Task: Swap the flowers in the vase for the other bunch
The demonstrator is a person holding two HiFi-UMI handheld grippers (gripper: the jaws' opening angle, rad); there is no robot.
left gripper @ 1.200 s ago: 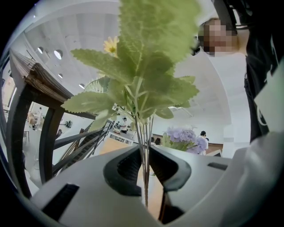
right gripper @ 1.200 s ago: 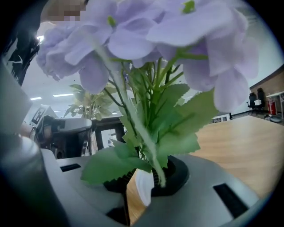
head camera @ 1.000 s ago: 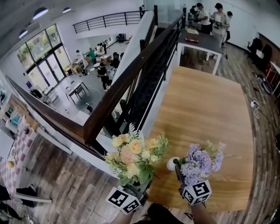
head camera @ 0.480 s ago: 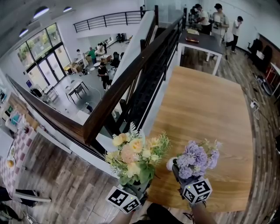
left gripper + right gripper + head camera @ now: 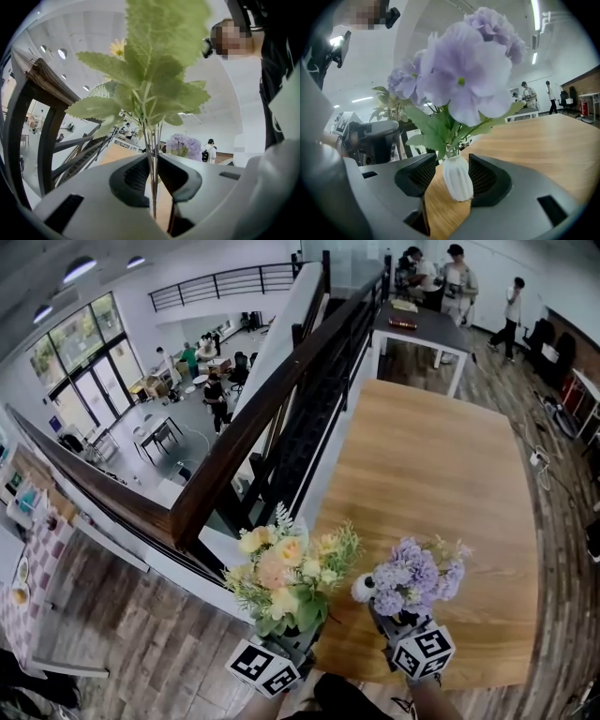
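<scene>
- The left gripper [image 5: 153, 180] has its two pads pressed nearly together on the thin green stems [image 5: 153, 150] of the yellow-and-peach bunch [image 5: 289, 570], which it holds upright.
- In the left gripper view, broad serrated leaves [image 5: 140, 89] and one small yellow bloom [image 5: 117, 47] rise straight above the jaws.
- In the head view this bunch sits at the near left edge of the wooden table [image 5: 441, 474], just beside the purple bunch [image 5: 412, 577].
- The right gripper [image 5: 457, 180] has its jaws apart, one on each side of the white ribbed vase [image 5: 457, 183].
- A strip of table shows between the vase and the jaw on that view's left. The other pad lies right at the vase's side, and I cannot tell whether it touches.
- The vase stands upright on the table near its front edge, and the purple bunch's stems and leaves go down into its neck.
- The purple blooms spread above the right gripper and hide most of its fingers in the head view.
- Each gripper's marker cube sits at the bottom of the head view, the left one [image 5: 265, 668] and the right one [image 5: 420, 651].
- A dark wooden handrail [image 5: 262, 437] runs diagonally left of the table, with a lower floor visible beyond it.
- Several people [image 5: 441, 277] stand at a grey table [image 5: 417, 329] past the far end of the wooden table.
</scene>
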